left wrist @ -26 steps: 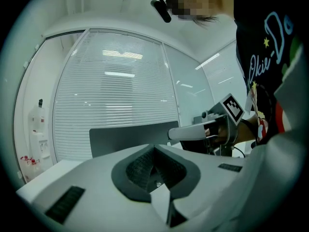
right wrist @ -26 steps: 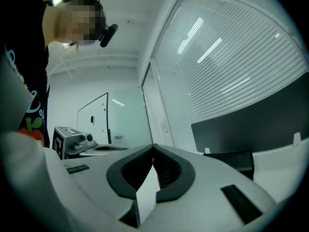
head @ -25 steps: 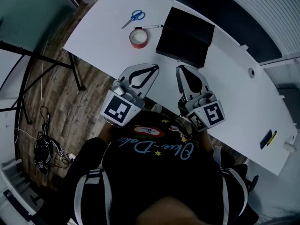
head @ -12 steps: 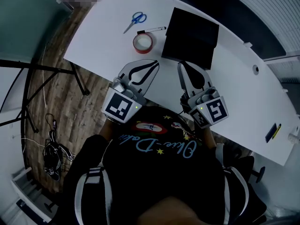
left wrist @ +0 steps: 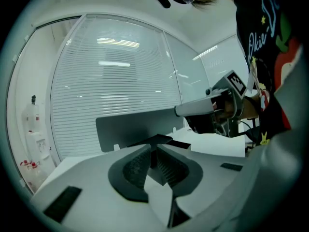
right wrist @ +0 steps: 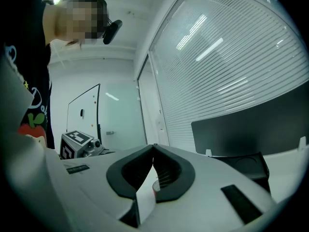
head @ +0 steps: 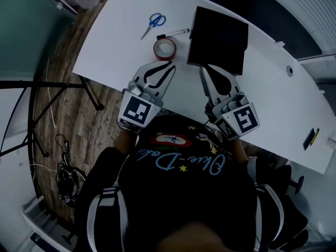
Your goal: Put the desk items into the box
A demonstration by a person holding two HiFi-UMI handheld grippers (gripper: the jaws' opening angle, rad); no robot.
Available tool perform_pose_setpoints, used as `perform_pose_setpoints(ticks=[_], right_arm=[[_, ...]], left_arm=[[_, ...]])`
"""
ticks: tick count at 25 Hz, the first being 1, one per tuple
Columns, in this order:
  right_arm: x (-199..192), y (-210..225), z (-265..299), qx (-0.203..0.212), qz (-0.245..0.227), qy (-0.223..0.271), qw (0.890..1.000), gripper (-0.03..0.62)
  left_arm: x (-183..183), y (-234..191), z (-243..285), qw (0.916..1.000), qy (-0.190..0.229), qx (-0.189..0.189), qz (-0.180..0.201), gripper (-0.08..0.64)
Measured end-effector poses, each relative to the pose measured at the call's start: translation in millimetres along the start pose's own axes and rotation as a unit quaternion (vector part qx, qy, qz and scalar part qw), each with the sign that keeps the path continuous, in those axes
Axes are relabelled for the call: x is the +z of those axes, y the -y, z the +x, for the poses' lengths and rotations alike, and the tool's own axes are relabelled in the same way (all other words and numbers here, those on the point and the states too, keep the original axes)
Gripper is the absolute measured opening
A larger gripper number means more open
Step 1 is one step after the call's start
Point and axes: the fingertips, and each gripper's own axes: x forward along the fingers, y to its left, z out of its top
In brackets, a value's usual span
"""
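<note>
- Both tools have come forward over the white counter [head: 273, 91] since a second ago, and the things on it now lie closer to their tips.
- Tips of the left tool [head: 169, 68] stand just short of the red tape roll [head: 164, 48], not touching it.
- Its jaws have just been opening. They stand a little apart with a narrow slot between the ribbed pads and nothing in that slot, so the tool is released.
- Tips of the right tool [head: 203, 69] sit just beside the near edge of the black box [head: 218, 35].
- That tool is clenched: in the right gripper view its tips meet and grip nothing. A sliver of the red roll shows through the hollow behind them.
- The tape roll lies flat on the counter, just left of the box's near corner.
- A marker [head: 176, 33] lies just beyond the roll, one end close to the box's left side.
- Blue-handled scissors [head: 154, 22] lie farther out, up and left of the marker and apart from it.
- None of these three is in the box.
- A small dark item with a yellow edge [head: 312, 138] lies near the counter's right end, well apart from the rest.
</note>
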Motion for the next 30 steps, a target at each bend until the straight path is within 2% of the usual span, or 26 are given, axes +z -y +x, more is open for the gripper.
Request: perform_pose_setpoints(ticks=[6, 14, 21, 23, 26, 30], right_arm=[[3, -1, 2, -0.013, -0.015, -0.012, 1.0, 0.003], [6, 7, -7, -0.046, -0.026, -0.022, 0.998, 0.003], [7, 15, -18, -0.081, -0.015, -0.012, 0.997, 0.003], [9, 15, -19, -0.086, -0.009, -0.008, 0.996, 0.003], [12, 15, -19, -0.09, -0.001, 0.002, 0.996, 0.003], [8, 20, -25, -0.103, -0.01, -0.008, 0.995, 0.003]], left_arm=[[-27, -15, 14, 0.9995, -0.031, 0.001, 0.008, 0.057], [-75, -28, 43, 0.9946, -0.089, -0.009, 0.053, 0.083], [-111, -35, 58, 0.9832, -0.159, -0.021, 0.087, 0.089], [-113, -34, 61, 0.98, -0.178, -0.027, 0.084, 0.098], [-116, -35, 65, 0.9784, -0.187, -0.031, 0.081, 0.098], [-133, -33, 72, 0.9723, -0.206, -0.047, 0.099, 0.098]])
